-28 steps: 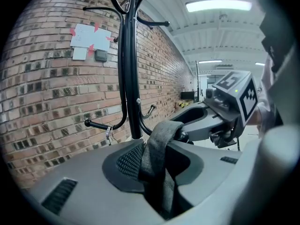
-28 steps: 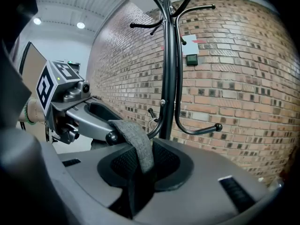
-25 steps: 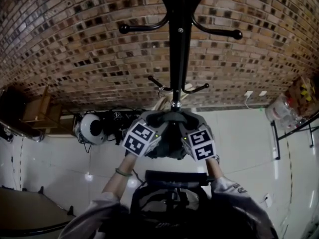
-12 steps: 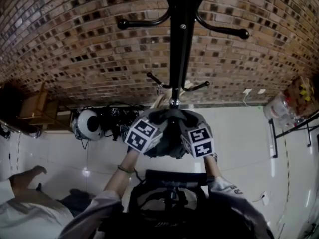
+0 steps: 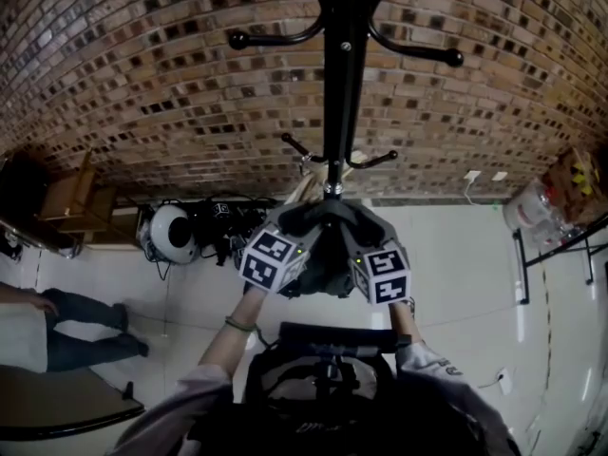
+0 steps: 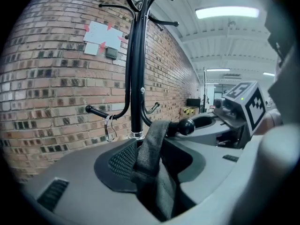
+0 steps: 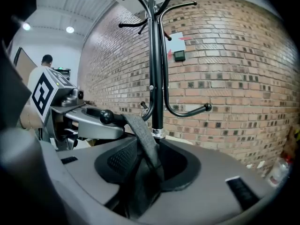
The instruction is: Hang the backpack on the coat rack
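Note:
A black coat rack (image 5: 340, 84) stands against the brick wall. The grey backpack (image 5: 328, 218) hangs at its pole, with the dark top loop (image 6: 152, 144) over a low hook that ends in a ball (image 6: 186, 126). The loop (image 7: 140, 130) also shows in the right gripper view. My left gripper (image 5: 304, 243) and right gripper (image 5: 357, 247) are at either side of the pack's top. Both sets of jaws are opening, and I see no pad pressing on the fabric. Each gripper view shows the other gripper beyond the loop: the right gripper (image 6: 213, 125) and the left gripper (image 7: 89, 121).
A person (image 5: 57, 326) stands on the white floor at the left. A white round device (image 5: 174, 240) and a wooden crate (image 5: 71, 207) sit by the wall. A wire shelf (image 5: 560, 217) is at the right, a dark tabletop (image 5: 57, 402) at bottom left.
Both grippers stay at the pack's top and have hardly moved. A person came into view at the bottom left and now stands further up the left edge.

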`<state>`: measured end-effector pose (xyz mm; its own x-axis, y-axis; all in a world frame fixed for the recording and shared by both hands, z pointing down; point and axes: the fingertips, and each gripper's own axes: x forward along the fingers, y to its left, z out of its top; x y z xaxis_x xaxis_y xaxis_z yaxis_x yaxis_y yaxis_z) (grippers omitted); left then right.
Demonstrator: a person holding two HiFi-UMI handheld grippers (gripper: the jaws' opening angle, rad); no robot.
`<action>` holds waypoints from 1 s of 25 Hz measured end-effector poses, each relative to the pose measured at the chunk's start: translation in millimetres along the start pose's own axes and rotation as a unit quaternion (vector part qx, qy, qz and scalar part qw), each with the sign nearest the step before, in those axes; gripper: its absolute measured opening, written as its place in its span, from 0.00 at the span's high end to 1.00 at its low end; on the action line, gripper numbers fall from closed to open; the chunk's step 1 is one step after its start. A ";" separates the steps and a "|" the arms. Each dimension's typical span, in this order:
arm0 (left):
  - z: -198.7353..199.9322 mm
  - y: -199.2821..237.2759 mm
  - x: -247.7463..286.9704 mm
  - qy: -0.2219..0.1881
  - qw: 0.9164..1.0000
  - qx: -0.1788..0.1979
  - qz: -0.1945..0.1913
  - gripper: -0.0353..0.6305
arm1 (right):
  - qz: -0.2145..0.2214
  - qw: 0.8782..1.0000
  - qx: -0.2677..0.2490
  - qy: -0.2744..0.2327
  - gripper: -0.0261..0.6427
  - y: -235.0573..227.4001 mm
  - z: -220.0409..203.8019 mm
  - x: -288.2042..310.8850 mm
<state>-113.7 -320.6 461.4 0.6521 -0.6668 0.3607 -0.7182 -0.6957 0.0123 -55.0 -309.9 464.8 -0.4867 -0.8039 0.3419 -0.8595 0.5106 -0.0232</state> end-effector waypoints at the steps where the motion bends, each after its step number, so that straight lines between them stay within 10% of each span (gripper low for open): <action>1: -1.1 0.3 -4.2 -0.002 1.000 -0.003 0.004 0.71 | 0.003 1.000 0.003 0.001 0.75 0.1 -3.8 -3.6; 25: -40.3 -115.1 -67.6 -0.001 0.991 -0.091 0.095 0.94 | 0.104 0.994 0.035 -0.002 0.95 28.7 -49.4 -114.0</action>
<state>-84.9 -184.7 473.1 0.5011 -0.7820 0.3707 -0.8600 -0.4978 0.1124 -16.5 -188.6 471.5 -0.6560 -0.6843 0.3184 -0.7485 0.6441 -0.1577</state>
